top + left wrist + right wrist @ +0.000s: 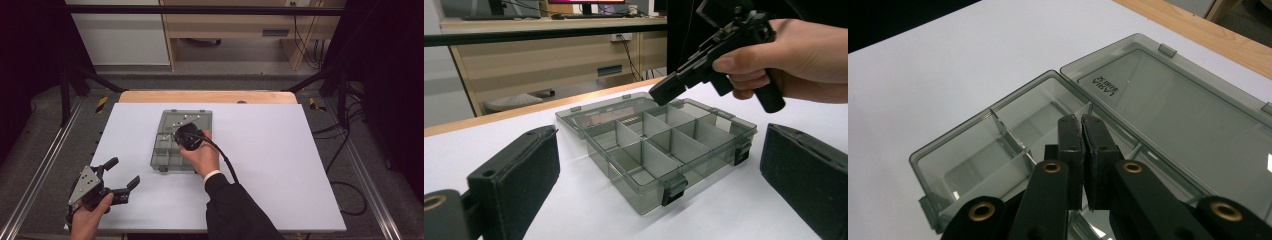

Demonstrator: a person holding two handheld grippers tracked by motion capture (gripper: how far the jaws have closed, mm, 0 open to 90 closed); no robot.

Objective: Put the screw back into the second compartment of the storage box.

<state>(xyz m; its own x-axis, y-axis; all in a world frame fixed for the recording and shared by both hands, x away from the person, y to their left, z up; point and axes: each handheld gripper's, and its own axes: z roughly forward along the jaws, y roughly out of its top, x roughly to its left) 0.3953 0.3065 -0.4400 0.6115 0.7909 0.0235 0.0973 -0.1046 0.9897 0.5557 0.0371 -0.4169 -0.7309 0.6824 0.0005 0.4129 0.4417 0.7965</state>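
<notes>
At the lower left of the high view, the left gripper (121,176) rests on the white table (280,165), jaws wide apart and empty. Mid-frame, the right gripper (1081,121) hangs over the open smoky compartment box (167,159), jaws pressed together, gripping nothing. Beyond lies the box's flat-open lid (187,120).

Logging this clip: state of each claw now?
Left claw: open, holding nothing.
Right claw: shut, nothing between its jaws, over the open organizer box.
</notes>
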